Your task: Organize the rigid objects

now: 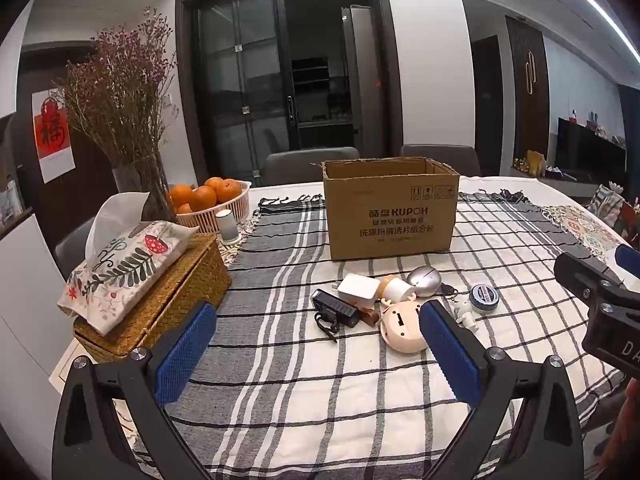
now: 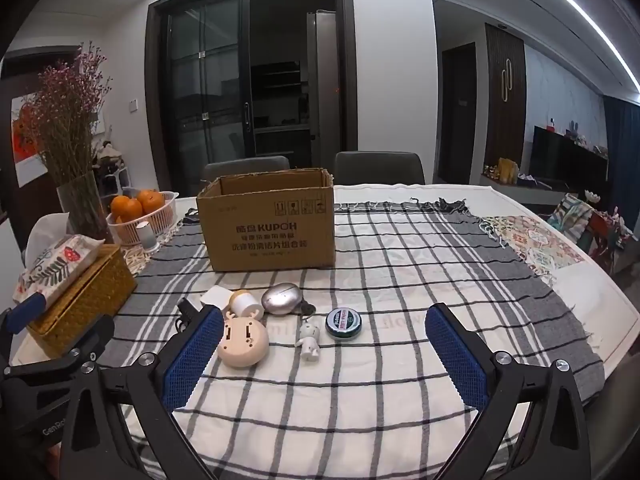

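An open cardboard box [image 1: 390, 210] [image 2: 270, 222] stands on the checked cloth. In front of it lie small objects: a black device [image 1: 334, 310], a white charger [image 1: 358, 288] [image 2: 216, 296], a white spool [image 1: 396, 288] [image 2: 246, 304], a silver mouse [image 1: 424, 278] [image 2: 282, 298], a beige deer-shaped gadget [image 1: 400, 326] [image 2: 242, 340], a white figurine [image 1: 468, 312] [image 2: 309, 338] and a round tin [image 1: 485, 294] [image 2: 343, 321]. My left gripper [image 1: 318, 344] is open and empty, just short of the pile. My right gripper [image 2: 324, 350] is open and empty, near the figurine and tin.
A wicker box [image 1: 160, 300] [image 2: 86, 300] with a tissue pouch sits at the left. Behind it are a vase of dried flowers [image 1: 140, 184], a basket of oranges [image 1: 208, 200] [image 2: 140, 212] and a small white cup [image 1: 228, 224]. Chairs stand behind the table.
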Tool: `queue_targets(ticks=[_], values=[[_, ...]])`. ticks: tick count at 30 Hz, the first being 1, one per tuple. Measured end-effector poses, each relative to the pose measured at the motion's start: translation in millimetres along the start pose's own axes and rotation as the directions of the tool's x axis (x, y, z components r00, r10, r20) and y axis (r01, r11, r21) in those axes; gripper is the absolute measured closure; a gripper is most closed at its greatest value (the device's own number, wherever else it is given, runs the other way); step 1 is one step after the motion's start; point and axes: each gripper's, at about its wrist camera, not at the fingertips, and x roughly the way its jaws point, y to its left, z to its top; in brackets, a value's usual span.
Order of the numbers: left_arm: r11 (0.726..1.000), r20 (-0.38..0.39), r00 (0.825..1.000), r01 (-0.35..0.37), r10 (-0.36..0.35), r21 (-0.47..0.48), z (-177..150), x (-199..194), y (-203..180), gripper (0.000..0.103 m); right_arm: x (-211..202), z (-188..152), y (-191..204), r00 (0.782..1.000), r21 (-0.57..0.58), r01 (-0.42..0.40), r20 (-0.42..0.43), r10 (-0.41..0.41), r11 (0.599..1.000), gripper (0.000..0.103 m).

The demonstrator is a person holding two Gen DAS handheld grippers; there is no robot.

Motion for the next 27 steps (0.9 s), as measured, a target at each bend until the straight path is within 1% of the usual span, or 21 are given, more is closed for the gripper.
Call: queue_targets(ticks=[5, 9, 10, 27], values=[[1.0, 0.017, 1.0, -0.015, 0.015, 0.0, 0.9, -3.1, -1.0, 0.0, -0.2, 0.1, -1.4, 1.0, 0.002, 0.011, 0.0, -0.011, 1.0, 0.001], [1.0, 0.025, 1.0, -0.011, 0.011, -0.01, 1.1, -4.4, 0.0, 0.0, -1.3, 0.2, -0.6, 1.0, 0.0, 0.013, -0.005, -0.013, 1.0, 0.001], [1.0, 0.025, 1.0, -0.01, 0.011, -0.012, 1.1, -4.6, 0.4, 0.0, -0.7, 4.8, -5.7, 1.0, 0.003, 0.005, -0.004, -0.005, 1.0, 0.001], [1.0, 0.033, 0.999, -0.004, 0.004, -0.008, 2.0, -4.2, -0.5, 0.0, -0.4, 1.9, -0.9, 1.0, 0.004, 0.003, 0.002, -0.003, 1.0, 0.001]])
